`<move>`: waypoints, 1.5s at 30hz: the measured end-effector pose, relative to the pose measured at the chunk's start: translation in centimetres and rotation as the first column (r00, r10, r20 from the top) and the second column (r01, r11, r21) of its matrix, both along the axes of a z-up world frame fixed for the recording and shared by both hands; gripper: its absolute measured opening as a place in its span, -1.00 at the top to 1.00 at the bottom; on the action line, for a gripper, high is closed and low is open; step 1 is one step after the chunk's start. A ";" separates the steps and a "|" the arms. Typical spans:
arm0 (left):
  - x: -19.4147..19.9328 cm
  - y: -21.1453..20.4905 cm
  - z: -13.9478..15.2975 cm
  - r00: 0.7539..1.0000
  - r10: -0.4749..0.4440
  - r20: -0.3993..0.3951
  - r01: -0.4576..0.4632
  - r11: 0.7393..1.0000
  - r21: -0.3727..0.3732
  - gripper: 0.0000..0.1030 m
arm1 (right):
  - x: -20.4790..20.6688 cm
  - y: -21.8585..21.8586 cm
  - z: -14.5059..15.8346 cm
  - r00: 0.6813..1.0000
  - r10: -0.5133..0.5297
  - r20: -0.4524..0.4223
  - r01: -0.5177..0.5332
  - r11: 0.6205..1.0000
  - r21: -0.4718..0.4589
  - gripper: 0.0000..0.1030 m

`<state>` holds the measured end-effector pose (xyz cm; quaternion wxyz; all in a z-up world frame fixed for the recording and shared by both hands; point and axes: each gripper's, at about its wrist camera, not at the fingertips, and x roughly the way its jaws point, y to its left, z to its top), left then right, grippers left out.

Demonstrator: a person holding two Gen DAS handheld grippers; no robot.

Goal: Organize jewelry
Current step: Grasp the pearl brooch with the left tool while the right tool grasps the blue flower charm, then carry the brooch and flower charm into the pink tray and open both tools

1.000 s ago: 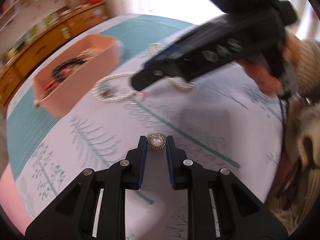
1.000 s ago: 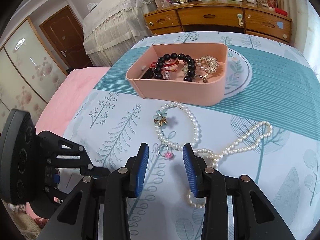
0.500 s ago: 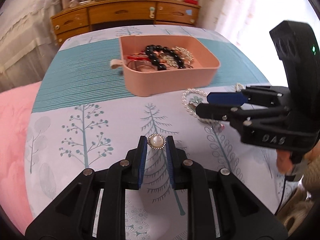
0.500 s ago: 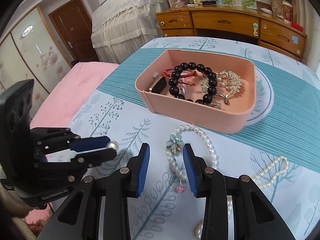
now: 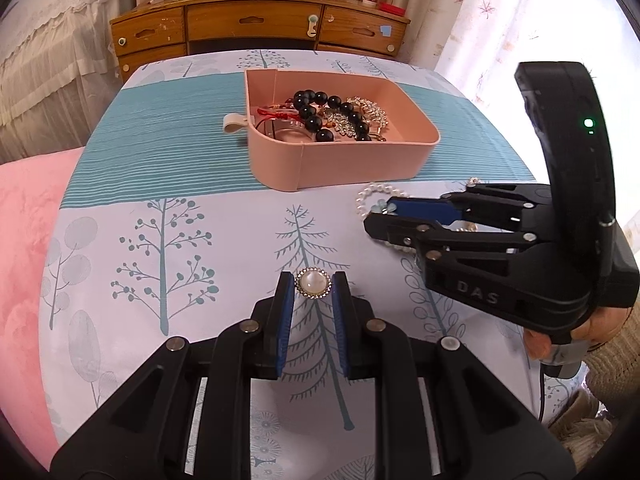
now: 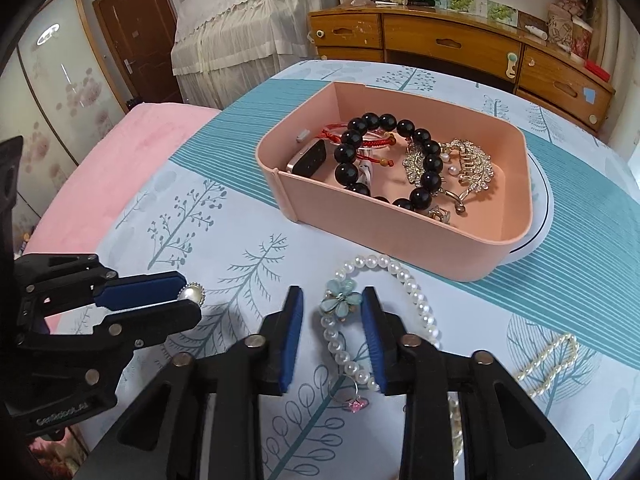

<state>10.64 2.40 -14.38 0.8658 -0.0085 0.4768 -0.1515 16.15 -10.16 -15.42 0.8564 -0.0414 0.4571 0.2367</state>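
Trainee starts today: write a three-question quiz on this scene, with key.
1. True or false: the left gripper is shut on the round rhinestone-rimmed pearl brooch.
2. The blue flower charm on the white pearl bracelet sits: A on a blanket; B between the right gripper's jaws; C in a drawer.
3. What colour are the large beads in the pink plastic tray?
Key: 1 true; 2 B, jaws just closing, not yet gripping; 3 black.

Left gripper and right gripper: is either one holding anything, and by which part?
The left gripper clamps a round pearl brooch by its rim. The right gripper has just been closing around the pearl bracelet's flower charm, not yet gripping it.
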 end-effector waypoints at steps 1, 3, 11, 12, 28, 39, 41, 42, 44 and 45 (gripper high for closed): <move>0.0 -0.1 0.0 1.000 0.000 0.001 0.000 1.000 -0.001 0.68 | 0.1 0.1 -0.1 1.000 0.001 -0.005 -0.001 1.000 -0.006 0.61; 0.0 -0.2 0.0 1.000 0.001 0.001 -0.001 1.000 -0.001 0.68 | 0.0 0.3 -0.2 1.000 0.001 -0.005 -0.001 1.000 -0.018 0.62; -0.3 -0.3 0.9 1.000 0.006 0.014 -0.006 1.000 0.000 0.68 | -0.5 0.0 0.7 1.000 -0.020 0.018 0.021 1.000 -0.013 0.63; -0.4 -0.3 1.2 1.000 0.007 0.018 -0.007 1.000 -0.001 0.68 | -0.6 -0.2 1.0 0.999 -0.024 0.021 0.024 1.000 -0.007 0.63; 4.4 -2.1 8.9 0.990 -0.015 0.138 0.016 1.000 -0.002 0.68 | -0.8 -5.4 9.4 0.986 -0.131 0.102 0.116 0.983 0.140 0.63; 11.7 -6.8 9.8 0.993 -0.035 0.116 0.041 0.998 -0.056 0.68 | 4.6 -8.4 10.5 0.969 -0.245 0.031 0.236 0.956 0.172 0.62; 12.3 -7.3 9.2 0.994 -0.033 0.102 0.039 0.998 -0.054 0.68 | 5.1 -8.3 10.1 0.970 -0.244 0.022 0.237 0.958 0.161 0.61; 12.5 -7.5 9.0 0.995 -0.032 0.096 0.037 0.998 -0.051 0.68 | 5.3 -8.3 9.9 0.970 -0.243 0.014 0.238 0.959 0.151 0.52; 12.9 -7.7 8.6 0.996 -0.032 0.084 0.037 0.998 -0.049 0.66 | 5.5 -8.1 9.3 0.970 -0.245 0.002 0.242 0.959 0.149 0.35; 13.0 -7.6 8.3 0.996 -0.036 0.077 0.040 0.998 -0.046 0.66 | 5.4 -8.2 9.1 0.968 -0.251 0.005 0.248 0.958 0.147 0.29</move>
